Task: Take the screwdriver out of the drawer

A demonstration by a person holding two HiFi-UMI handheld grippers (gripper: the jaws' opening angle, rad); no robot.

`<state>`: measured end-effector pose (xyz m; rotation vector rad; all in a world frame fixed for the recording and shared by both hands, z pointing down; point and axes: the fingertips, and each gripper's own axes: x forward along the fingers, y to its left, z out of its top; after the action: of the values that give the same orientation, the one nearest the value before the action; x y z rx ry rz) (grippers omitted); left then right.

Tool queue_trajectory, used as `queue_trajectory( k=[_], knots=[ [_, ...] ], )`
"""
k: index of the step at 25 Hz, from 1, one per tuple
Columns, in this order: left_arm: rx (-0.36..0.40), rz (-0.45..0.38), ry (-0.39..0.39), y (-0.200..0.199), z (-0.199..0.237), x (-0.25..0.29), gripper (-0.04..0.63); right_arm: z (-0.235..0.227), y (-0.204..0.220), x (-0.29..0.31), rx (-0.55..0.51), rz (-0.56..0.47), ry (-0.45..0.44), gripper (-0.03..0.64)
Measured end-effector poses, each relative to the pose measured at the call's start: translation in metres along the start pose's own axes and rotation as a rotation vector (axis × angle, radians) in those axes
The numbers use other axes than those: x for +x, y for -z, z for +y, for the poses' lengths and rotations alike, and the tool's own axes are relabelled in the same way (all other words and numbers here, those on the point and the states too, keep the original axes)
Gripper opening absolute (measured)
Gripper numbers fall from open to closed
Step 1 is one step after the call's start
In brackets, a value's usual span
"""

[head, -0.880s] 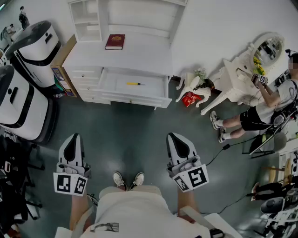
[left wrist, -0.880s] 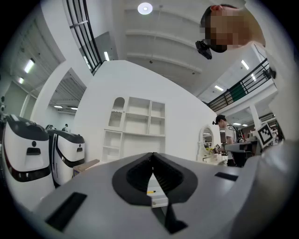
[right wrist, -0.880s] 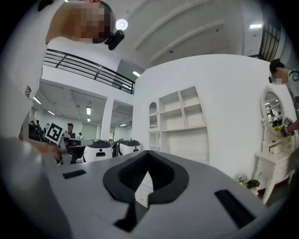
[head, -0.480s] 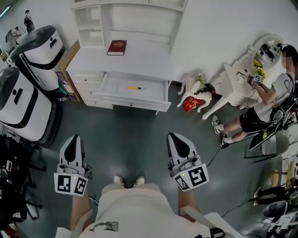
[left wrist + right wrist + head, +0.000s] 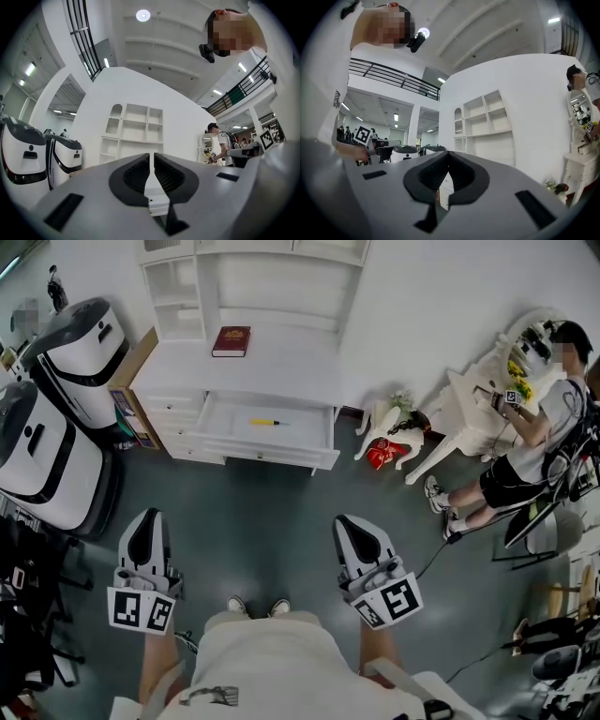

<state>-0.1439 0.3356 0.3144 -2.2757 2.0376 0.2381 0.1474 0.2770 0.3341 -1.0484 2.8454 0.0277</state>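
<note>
2 white, black-trimmed machines (image 5: 42, 451) stand at far left. the left gripper (image 5: 147, 521) hovers over the grey floor (image 5: 262, 502), jaws together on nothing. ahead, well apart from both grippers, the white desk (image 5: 281, 362) has its drawer (image 5: 225, 418) open, the yellow-handled screwdriver (image 5: 265, 422) lying inside, a red book (image 5: 231, 340) on top. the right gripper (image 5: 352, 524) is likewise closed and empty. a person (image 5: 530, 442) sits at far right

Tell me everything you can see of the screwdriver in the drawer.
The screwdriver has a yellow handle and a thin dark shaft pointing toward the picture's right. It lies flat on the floor of the open white drawer, roughly parallel to its front. Nothing else touches it; finer detail is too small to tell.
</note>
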Motion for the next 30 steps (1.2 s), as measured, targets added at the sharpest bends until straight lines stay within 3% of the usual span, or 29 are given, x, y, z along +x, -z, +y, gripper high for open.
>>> queue_trajectory(
  k=[3,9,12,20,30],
  knots=[
    [0.021,0.0,-0.024,-0.002,0.001,0.005,0.036,-0.007,0.0,-0.003,0.012,-0.011,0.007,0.009],
    [0.055,0.007,-0.075,0.0,0.004,0.018,0.377,-0.023,0.001,-0.005,0.01,-0.014,0.005,0.009],
    [0.047,0.02,-0.088,0.007,0.001,0.019,0.481,-0.028,0.007,-0.007,0.02,-0.006,-0.01,0.009],
    [0.028,0.077,-0.085,0.034,0.011,0.025,0.512,-0.032,0.017,0.014,0.021,0.032,-0.03,0.009],
    [-0.043,0.081,-0.035,0.086,0.053,0.12,0.511,-0.081,0.04,0.083,0.079,0.062,0.023,0.009]
  ],
)
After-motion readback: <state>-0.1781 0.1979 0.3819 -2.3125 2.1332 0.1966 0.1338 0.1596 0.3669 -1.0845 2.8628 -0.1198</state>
